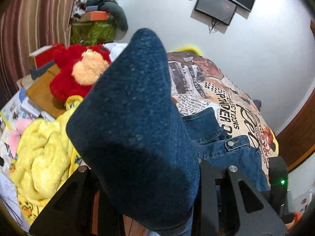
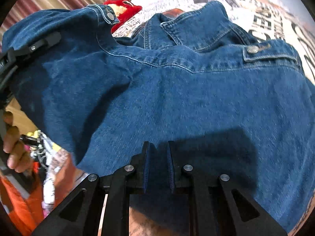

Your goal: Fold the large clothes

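Observation:
A dark blue denim jacket is spread over a bed with a newspaper-print cover. Its collar and a buttoned chest pocket flap lie at the far side. My right gripper is shut on the jacket's near hem, with denim pinched between the fingers. In the left wrist view a raised fold of denim fills the middle and hides my left gripper's fingertips, which are shut on it. In the right wrist view the left gripper shows at the far left, holding up the jacket's left side.
A red plush toy and a yellow fleece blanket lie left of the jacket. Boxes and clutter stack by the striped curtain. A monitor hangs on the white wall. The bed cover extends right.

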### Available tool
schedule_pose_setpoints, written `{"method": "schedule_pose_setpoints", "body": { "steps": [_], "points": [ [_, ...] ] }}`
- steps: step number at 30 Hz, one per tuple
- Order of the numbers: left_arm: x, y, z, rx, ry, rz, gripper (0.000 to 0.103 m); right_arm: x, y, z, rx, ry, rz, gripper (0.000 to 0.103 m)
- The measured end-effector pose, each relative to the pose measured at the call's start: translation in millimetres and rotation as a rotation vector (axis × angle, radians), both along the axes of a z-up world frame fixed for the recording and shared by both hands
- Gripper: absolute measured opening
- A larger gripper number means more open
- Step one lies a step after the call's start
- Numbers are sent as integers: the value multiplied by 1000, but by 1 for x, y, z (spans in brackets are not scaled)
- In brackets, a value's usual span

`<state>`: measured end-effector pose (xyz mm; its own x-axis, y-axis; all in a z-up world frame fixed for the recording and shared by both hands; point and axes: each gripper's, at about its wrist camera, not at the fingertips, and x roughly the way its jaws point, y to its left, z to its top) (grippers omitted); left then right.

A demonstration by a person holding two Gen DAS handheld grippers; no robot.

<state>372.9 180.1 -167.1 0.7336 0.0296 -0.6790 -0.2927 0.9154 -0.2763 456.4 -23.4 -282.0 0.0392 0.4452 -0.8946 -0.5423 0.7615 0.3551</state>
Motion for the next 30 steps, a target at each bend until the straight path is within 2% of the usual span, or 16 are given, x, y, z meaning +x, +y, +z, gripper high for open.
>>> {"method": "schedule_pose_setpoints", "body": {
  "steps": [3, 6, 9, 11, 13, 15, 19, 22, 25, 27, 30],
  "points": [
    [12, -18, 16, 36, -26, -31, 29, 6, -23, 7, 66, 75, -66, 12],
    [21, -52, 39, 86, -72, -94, 29, 8, -56, 23, 104, 77, -133, 12],
    [31, -94, 61, 129, -114, -182, 29, -3, -93, 46, 83, -8, -187, 12],
    [37, -130, 69, 175, -138, -255, 29, -12, -124, 67, 54, -93, -212, 12],
    [40, -163, 69, 211, -148, -327, 29, -20, -152, 83, 48, -128, -242, 12],
    [42, -194, 63, 259, -141, -398, 29, -30, -175, 95, 51, -145, -282, 12],
    [43, -249, 26, 349, -41, -548, 29, -49, -222, 109, 64, -160, -370, 12],
    [36, -273, -9, 405, 46, -629, 30, -64, -243, 111, 51, -177, -405, 12],
    [19, -286, -34, 481, 97, -674, 36, -74, -256, 107, 51, -169, -413, 12],
    [9, -288, -40, 489, 106, -691, 48, -80, -261, 105, 56, -155, -418, 12],
    [-6, -286, -36, 408, 112, -734, 67, -85, -262, 101, 52, -157, -421, 12]
  ]
}}
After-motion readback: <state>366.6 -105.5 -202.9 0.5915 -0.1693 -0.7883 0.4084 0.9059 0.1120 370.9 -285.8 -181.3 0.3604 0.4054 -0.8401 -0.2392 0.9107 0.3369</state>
